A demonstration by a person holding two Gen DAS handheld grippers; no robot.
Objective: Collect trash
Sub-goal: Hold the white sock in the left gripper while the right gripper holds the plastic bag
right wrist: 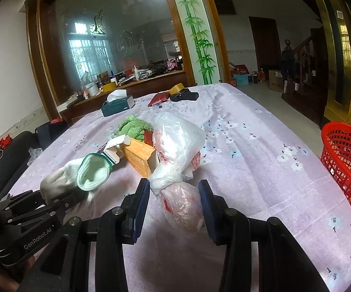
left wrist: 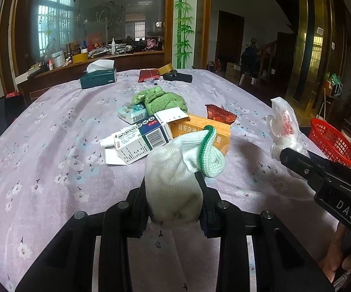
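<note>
My left gripper (left wrist: 171, 182) is shut on a white sock (left wrist: 175, 170) with a green-edged cuff, and holds it just above the purple flowered tablecloth (left wrist: 54, 146). The sock (right wrist: 90, 170) and left gripper (right wrist: 75, 196) also show low on the left in the right wrist view. My right gripper (right wrist: 174, 183) is shut on a knotted clear plastic bag (right wrist: 178, 146) with pink and red contents, held up off the cloth. In the left wrist view the bag (left wrist: 285, 124) rises from the right gripper (left wrist: 289, 155). A red mesh basket (right wrist: 345, 163) stands past the table's right edge.
A pile sits mid-table: a white and blue carton (left wrist: 139, 141), an orange box (left wrist: 199, 129), a brown wrapper (left wrist: 220, 114), a green cloth (left wrist: 163, 99) and a small teal box (left wrist: 131, 113). Farther back are a tissue box (left wrist: 99, 77), a tape roll (left wrist: 165, 69) and a black item (left wrist: 178, 76).
</note>
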